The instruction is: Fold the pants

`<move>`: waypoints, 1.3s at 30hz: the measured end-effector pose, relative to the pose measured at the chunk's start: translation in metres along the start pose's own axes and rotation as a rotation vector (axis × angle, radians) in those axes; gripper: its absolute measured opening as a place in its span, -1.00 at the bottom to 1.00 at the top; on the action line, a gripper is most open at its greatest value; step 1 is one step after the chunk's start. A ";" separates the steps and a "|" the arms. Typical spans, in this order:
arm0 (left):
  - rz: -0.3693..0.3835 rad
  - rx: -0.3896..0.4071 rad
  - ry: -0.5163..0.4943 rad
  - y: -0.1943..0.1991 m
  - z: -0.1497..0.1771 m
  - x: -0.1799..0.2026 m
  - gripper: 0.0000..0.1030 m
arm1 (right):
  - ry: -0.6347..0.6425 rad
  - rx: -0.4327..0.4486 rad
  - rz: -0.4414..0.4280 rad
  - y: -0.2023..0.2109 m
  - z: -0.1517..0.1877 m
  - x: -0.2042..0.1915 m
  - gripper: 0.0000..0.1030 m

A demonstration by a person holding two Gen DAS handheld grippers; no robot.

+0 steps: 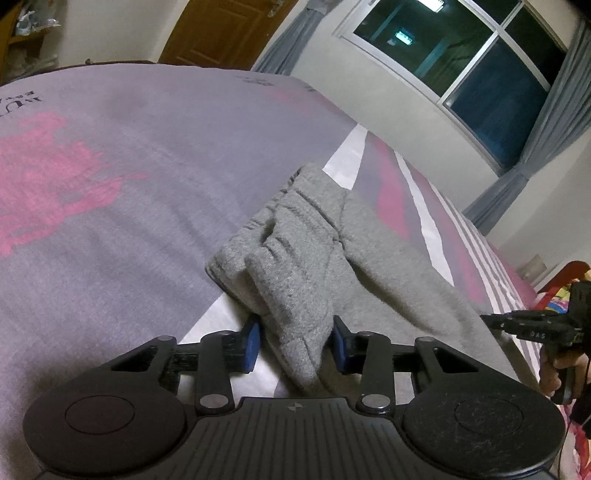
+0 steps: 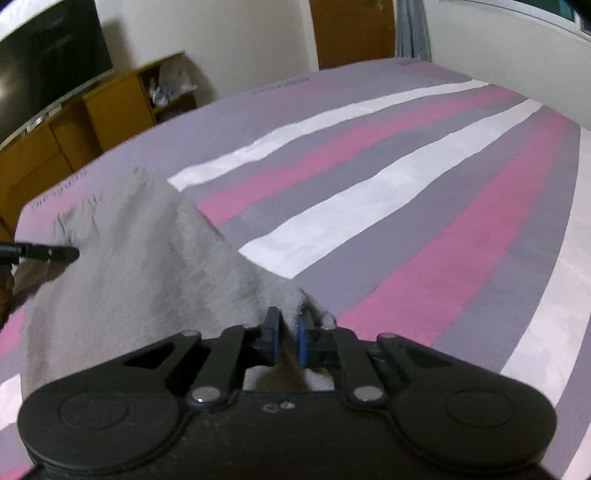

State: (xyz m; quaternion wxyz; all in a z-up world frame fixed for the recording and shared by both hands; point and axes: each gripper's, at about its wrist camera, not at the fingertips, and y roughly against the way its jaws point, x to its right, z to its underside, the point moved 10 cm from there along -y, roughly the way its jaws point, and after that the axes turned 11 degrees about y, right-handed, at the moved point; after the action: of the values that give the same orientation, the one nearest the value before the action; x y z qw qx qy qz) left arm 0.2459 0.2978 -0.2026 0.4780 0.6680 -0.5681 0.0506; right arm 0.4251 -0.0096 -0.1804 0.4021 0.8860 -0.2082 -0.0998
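Grey fleece pants (image 1: 295, 266) lie on the striped bedspread (image 1: 110, 221), partly bunched. My left gripper (image 1: 295, 343) has its blue pads either side of a raised fold of the pants, pressing on it. My right gripper (image 2: 286, 339) is shut on another edge of the same pants (image 2: 140, 266), lifting it off the bed so the cloth slopes down to the left. The right gripper also shows at the right edge of the left wrist view (image 1: 532, 325). The left gripper's tip shows at the left edge of the right wrist view (image 2: 48, 253).
The bedspread (image 2: 406, 206) has grey, pink and white stripes. A window (image 1: 469, 62) with curtains is in the far wall. A wooden door (image 2: 351, 29) and low wooden cabinets (image 2: 74, 125) stand beyond the bed.
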 end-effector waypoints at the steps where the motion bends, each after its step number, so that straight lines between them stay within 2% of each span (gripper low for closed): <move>1: 0.004 0.005 0.002 0.000 -0.001 0.000 -0.37 | 0.023 -0.004 0.019 -0.001 -0.001 -0.002 -0.92; 3: 0.014 0.027 -0.021 0.006 -0.006 0.007 -0.42 | 0.080 0.027 0.109 0.006 -0.007 -0.005 -0.95; 5: 0.034 0.057 -0.039 0.013 -0.014 0.015 -0.43 | 0.066 0.084 0.164 0.017 -0.017 -0.001 -0.96; 7: 0.010 0.052 -0.083 0.012 -0.017 0.019 -0.43 | 0.040 0.126 0.201 0.026 -0.023 0.004 -0.97; 9: -0.019 0.039 -0.117 0.006 -0.015 0.014 -0.43 | 0.004 0.108 0.226 0.019 -0.019 0.012 -0.98; 12: -0.008 0.024 -0.051 -0.002 -0.010 -0.004 -0.41 | -0.009 0.006 0.275 -0.014 0.006 0.021 -0.98; 14: 0.002 0.019 -0.025 -0.001 -0.009 -0.008 -0.33 | 0.015 0.003 0.318 -0.018 0.009 0.017 -0.96; 16: -0.001 0.012 -0.011 0.003 -0.008 -0.009 -0.26 | 0.005 0.015 0.369 -0.008 0.008 0.015 -0.82; 18: -0.028 0.017 -0.018 0.012 -0.008 -0.006 -0.14 | -0.015 0.081 0.400 0.020 0.012 0.013 -0.61; 19: -0.043 0.031 -0.032 0.019 -0.008 -0.004 -0.12 | -0.032 0.096 0.387 0.035 0.019 0.012 -0.67; 23: -0.025 0.102 -0.101 0.051 -0.001 0.020 -0.11 | -0.104 0.128 0.387 0.101 0.067 0.003 -0.63; 25: -0.030 0.111 -0.182 0.054 0.010 0.043 -0.04 | -0.151 0.154 0.376 0.131 0.096 -0.012 -0.55; 26: -0.027 0.093 -0.213 0.051 0.017 0.052 0.12 | -0.172 0.159 0.364 0.141 0.109 -0.021 -0.54; 27: -0.021 0.058 -0.241 0.044 0.028 0.064 0.17 | -0.192 0.151 0.360 0.148 0.123 -0.031 -0.50; 29: -0.029 -0.007 -0.300 0.029 0.047 0.079 0.18 | -0.238 0.130 0.359 0.157 0.148 -0.043 -0.26; 30: -0.056 -0.008 -0.343 0.026 0.052 0.085 0.18 | -0.266 0.099 0.373 0.159 0.164 -0.044 -0.11; 31: -0.079 -0.008 -0.387 0.025 0.057 0.089 0.18 | -0.309 0.057 0.385 0.162 0.183 -0.043 -0.12; 32: -0.104 -0.017 -0.423 0.022 0.061 0.092 0.18 | -0.344 0.054 0.393 0.170 0.197 -0.042 -0.13; 33: -0.130 -0.030 -0.438 0.020 0.064 0.092 0.18 | -0.382 0.068 0.410 0.185 0.211 -0.039 -0.13; 35: -0.138 -0.049 -0.419 0.017 0.065 0.091 0.21 | -0.468 0.068 0.496 0.220 0.245 -0.027 -0.13; 39: -0.139 -0.063 -0.399 0.016 0.068 0.088 0.21 | -0.771 0.142 0.645 0.304 0.336 0.002 -0.23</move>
State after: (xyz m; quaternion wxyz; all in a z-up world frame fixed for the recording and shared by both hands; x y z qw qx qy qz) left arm 0.2312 0.1894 -0.1756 0.3792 0.6870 -0.6054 -0.1336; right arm 0.2235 -0.4152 -0.1721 0.2453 0.7004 -0.6109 -0.2758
